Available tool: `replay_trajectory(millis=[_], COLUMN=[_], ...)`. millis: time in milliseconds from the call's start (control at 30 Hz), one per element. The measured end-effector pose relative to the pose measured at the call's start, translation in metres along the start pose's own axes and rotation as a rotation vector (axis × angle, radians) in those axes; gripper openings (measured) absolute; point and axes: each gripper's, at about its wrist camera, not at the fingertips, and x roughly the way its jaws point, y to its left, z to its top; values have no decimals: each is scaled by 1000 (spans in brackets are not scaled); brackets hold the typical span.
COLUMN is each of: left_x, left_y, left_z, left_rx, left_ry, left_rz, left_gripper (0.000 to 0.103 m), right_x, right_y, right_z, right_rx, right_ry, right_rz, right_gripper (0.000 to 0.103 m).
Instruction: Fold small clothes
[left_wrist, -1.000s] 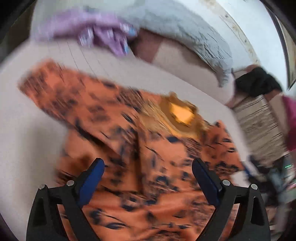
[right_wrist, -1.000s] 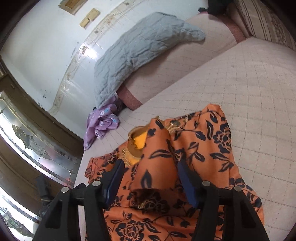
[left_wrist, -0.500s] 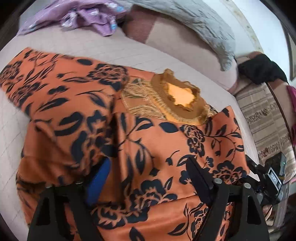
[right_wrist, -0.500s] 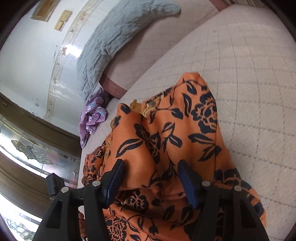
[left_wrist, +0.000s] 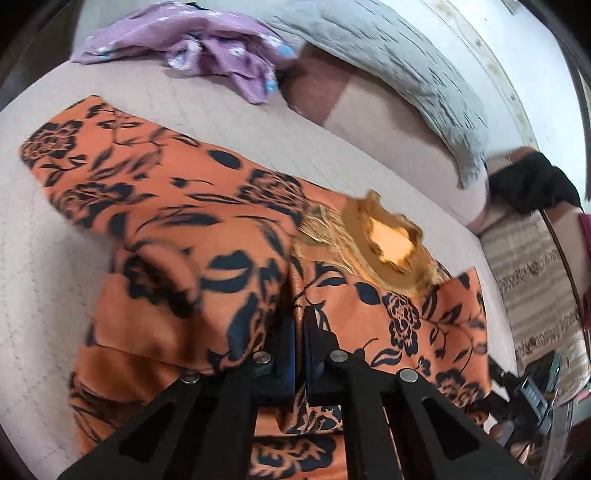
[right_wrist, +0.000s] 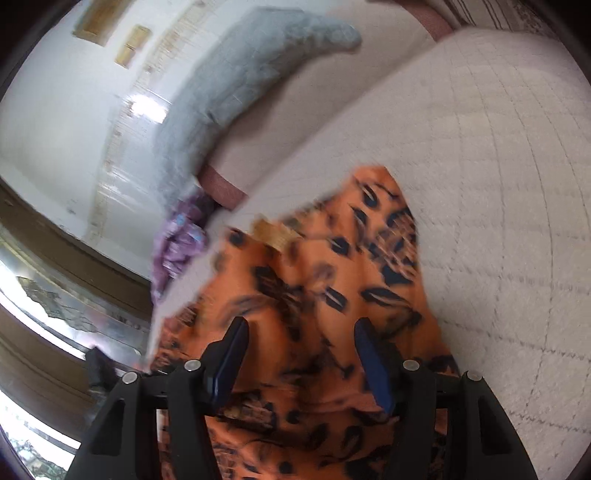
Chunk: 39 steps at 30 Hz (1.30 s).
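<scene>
While left tongs (left_wrist: 299, 332) pinched on dress (left_wrist: 177, 221) fold, bare quilt (right_wrist: 498, 184) beyond hem.

Right gripper (right_wrist: 299, 354), jaws apart, over orange garment (right_wrist: 321, 266).

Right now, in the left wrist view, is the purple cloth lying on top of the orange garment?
No, the purple cloth lies apart from the orange garment, with bare bedcover between them.
</scene>
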Motion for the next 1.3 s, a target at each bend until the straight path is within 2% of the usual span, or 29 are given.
replay_trajectory(millis=[200, 300, 467, 567, 667, 767, 833, 867, 900, 967, 1067, 1133, 1233, 1300], left_x=[-3, -5, -24, -30, -38, -64, -86, -96, -104, -110, -92, -76, -59, -49], left_y=[13, 21, 21, 29, 29, 30, 38, 46, 57, 84, 124, 143, 157, 161], left_z=[5, 7, 8, 9, 9, 12, 15, 17, 18, 24, 36, 40, 46, 55], left_rx=[-25, -51, -3, -26, -6, -2, -23, -45, -83, -187, -352, -448, -544, -561], left_ry=[-40, -36, -78, -71, -63, -107, -173, -208, -242, -269, -213, -180, -163, -174], left_rz=[94, 80, 160, 150, 167, 126, 142, 156, 177, 194, 125, 107, 14, -11], left_gripper=[3, 3, 3, 3, 5, 8, 34, 61, 77, 78, 78, 78, 78, 78], right_x=[3, 5, 10, 11, 12, 12, 13, 13, 13, 13, 13, 12, 12, 12], right_y=[4, 6, 14, 13, 13, 14, 14, 16, 16, 17, 17, 17, 16, 15], right_z=[-3, -3, -5, -4, -4, -4, -5, -6, -7, -9, -10, -10, -10, -10], right_rx=[-50, -70, -112, -106, -116, -132, -137, -141, -147, -155, -165, -164, -164, -165], right_ry=[-4, -4, -2, -3, -2, -5, -8, -12, -18, -29, -36, -39, -41, -41], right_rz=[-28, -43, -69, -63, -69, -74, -71, -73, -75, -79, -84, -79, -76, -76], right_gripper=[61, 62, 62, 62, 62, 62, 63, 63, 63, 63, 63, 63, 64, 64])
